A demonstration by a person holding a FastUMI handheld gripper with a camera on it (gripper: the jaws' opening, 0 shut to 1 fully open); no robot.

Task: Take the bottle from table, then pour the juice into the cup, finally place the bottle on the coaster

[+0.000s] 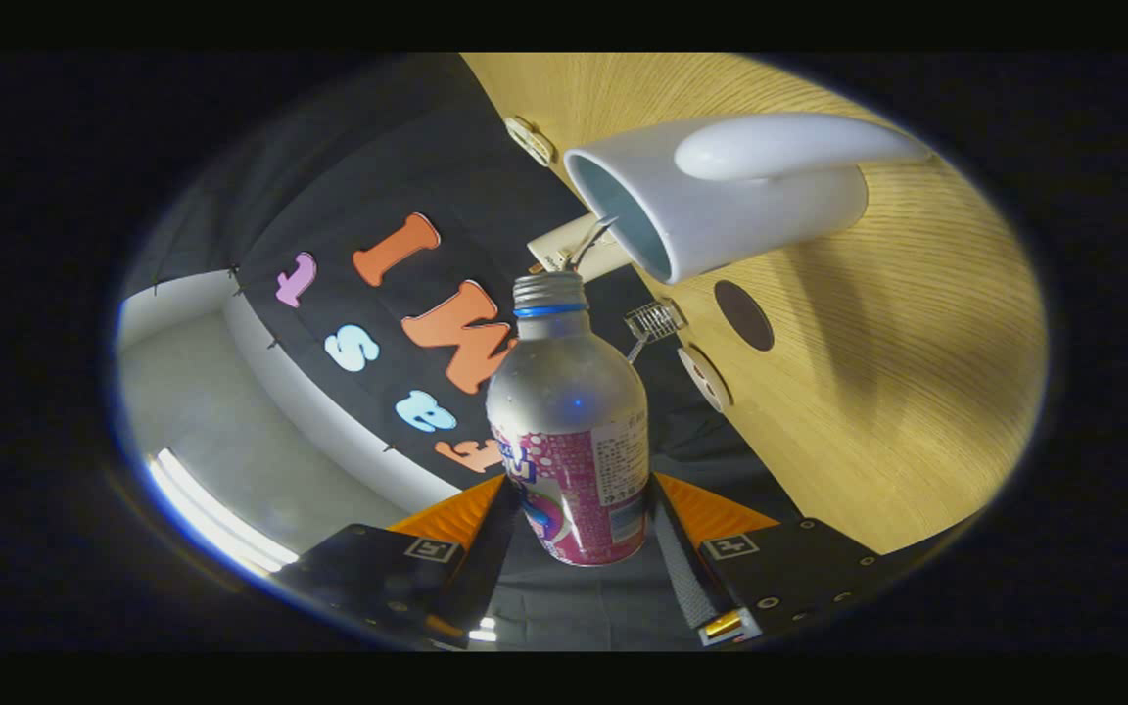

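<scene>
Two fingers of the gripper (586,534) are squeezing the silver metal bottle with the pink label (569,431) from both sides. Its capless mouth is pointing at the open white cup with a handle (711,211), which is sitting on the light wooden tabletop (897,392). A dark round coaster (744,315) is lying just beside the cup.
</scene>
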